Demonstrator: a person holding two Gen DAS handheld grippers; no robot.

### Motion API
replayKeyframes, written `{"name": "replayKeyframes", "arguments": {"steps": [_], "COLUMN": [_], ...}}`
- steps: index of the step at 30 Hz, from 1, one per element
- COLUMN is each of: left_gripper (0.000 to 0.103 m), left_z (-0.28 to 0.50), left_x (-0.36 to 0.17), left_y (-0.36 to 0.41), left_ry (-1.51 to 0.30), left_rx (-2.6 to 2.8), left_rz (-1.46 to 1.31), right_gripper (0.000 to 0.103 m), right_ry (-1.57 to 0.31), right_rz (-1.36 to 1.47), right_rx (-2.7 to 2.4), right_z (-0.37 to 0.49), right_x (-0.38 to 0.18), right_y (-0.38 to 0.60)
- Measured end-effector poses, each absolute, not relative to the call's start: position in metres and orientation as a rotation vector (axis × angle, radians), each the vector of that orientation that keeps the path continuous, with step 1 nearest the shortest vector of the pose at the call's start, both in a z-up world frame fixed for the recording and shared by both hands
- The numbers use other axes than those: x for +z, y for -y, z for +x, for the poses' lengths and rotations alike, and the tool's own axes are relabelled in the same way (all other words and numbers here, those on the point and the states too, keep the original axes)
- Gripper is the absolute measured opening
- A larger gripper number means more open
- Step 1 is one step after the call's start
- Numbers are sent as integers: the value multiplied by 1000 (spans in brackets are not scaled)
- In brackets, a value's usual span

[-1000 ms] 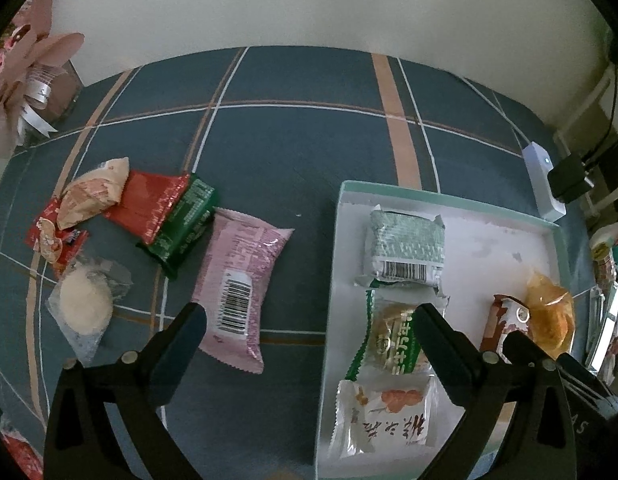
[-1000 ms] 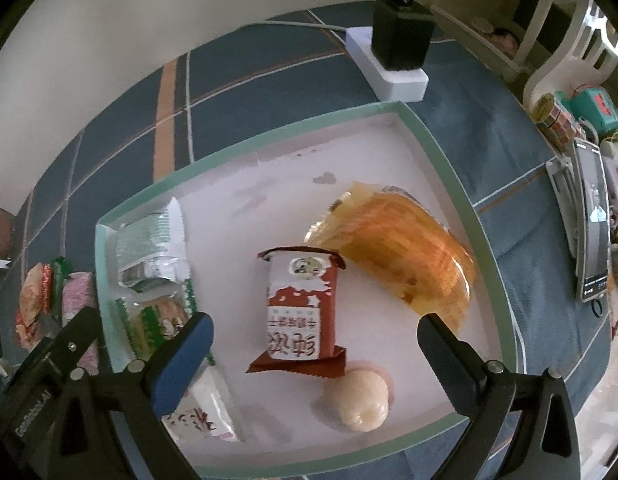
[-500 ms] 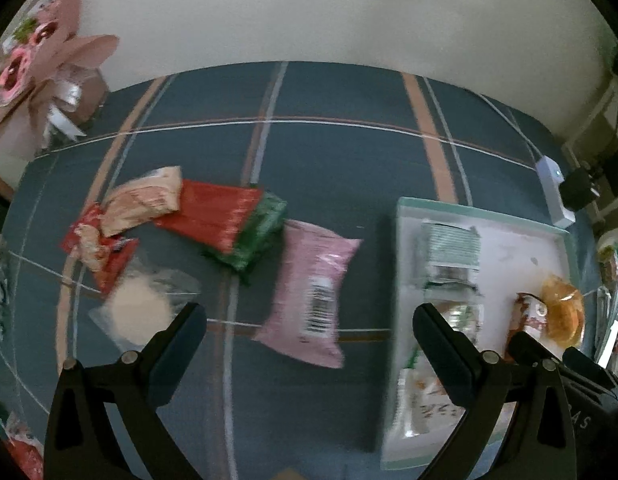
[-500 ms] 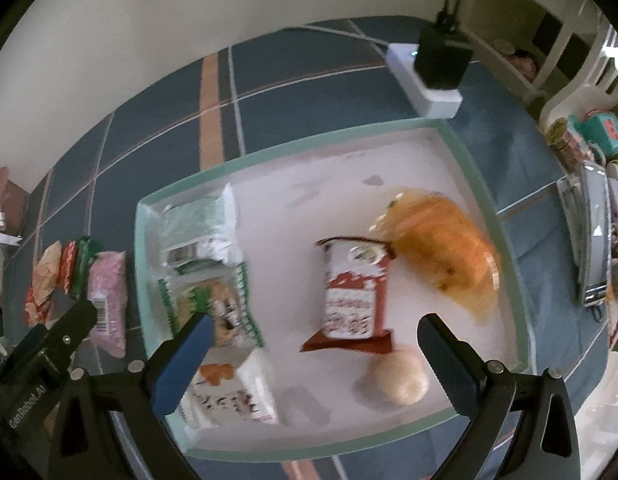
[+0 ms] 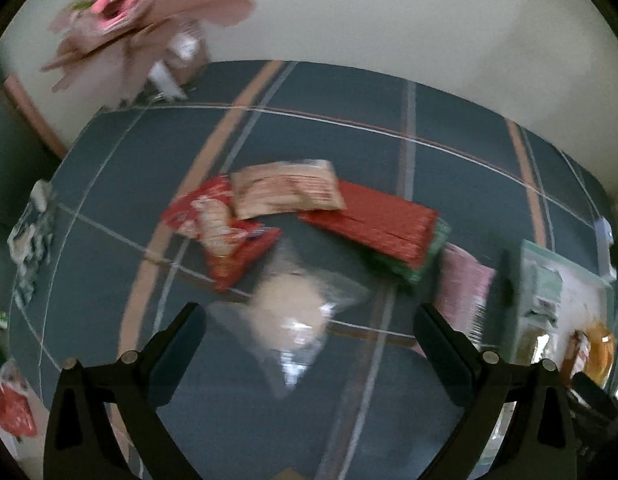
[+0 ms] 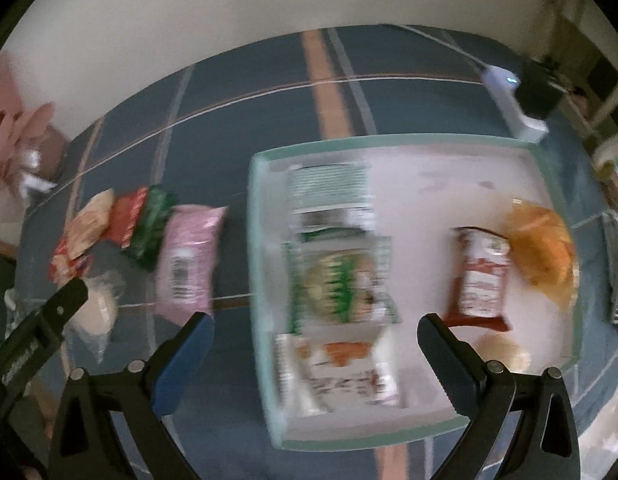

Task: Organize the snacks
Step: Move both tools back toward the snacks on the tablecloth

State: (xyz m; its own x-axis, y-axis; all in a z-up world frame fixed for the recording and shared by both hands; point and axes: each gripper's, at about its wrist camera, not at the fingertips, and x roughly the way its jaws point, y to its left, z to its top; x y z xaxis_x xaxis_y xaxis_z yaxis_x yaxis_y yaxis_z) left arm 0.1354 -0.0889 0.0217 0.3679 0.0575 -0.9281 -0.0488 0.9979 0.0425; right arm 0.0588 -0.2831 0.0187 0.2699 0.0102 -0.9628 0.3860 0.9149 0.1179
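My left gripper (image 5: 309, 344) is open above a clear bag holding a pale round cake (image 5: 289, 316) on the blue plaid cloth. Beyond it lie a red packet (image 5: 225, 236), a beige packet (image 5: 285, 190), a red flat pack on a green one (image 5: 373, 228) and a pink packet (image 5: 465, 288). My right gripper (image 6: 315, 348) is open over the left part of the green-rimmed white tray (image 6: 261, 264). In the tray lie a green-white packet (image 6: 329, 192), a green cookie packet (image 6: 341, 284), a white-orange packet (image 6: 341, 372), a red-white packet (image 6: 483, 276), an orange bag (image 6: 543, 252) and a round cake (image 6: 505, 350).
A white power strip with a black plug (image 6: 517, 108) lies behind the tray. A pink bouquet (image 5: 149, 12) stands at the far left corner by the wall. More small items crowd the table's left edge (image 5: 29, 240) and the right edge. Both views are motion-blurred.
Both grippers have swung left. The left one moved from over the tray edge to above the loose snacks; the right one shifted from the tray's middle toward its left side. Both stayed open.
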Motion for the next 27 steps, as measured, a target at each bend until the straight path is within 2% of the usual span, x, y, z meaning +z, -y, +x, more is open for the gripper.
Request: {"name": "replayKeyframes", "arguments": {"steps": [12,27], "left_gripper": [103,103], "left_z": [140,152], "left_x": [17,-10], "left_y": [24,33], "left_ry": [-1202,-1267], "left_rx": [175,125], "left_rz": [-124,-117], "right_gripper": [103,103], "right_ry": [-1271,-1254], "right_rz": [280,232], "right_rx": [-160,-185], "right_z": [84,99], "right_x": [12,-1], "right_y": [217,213]}}
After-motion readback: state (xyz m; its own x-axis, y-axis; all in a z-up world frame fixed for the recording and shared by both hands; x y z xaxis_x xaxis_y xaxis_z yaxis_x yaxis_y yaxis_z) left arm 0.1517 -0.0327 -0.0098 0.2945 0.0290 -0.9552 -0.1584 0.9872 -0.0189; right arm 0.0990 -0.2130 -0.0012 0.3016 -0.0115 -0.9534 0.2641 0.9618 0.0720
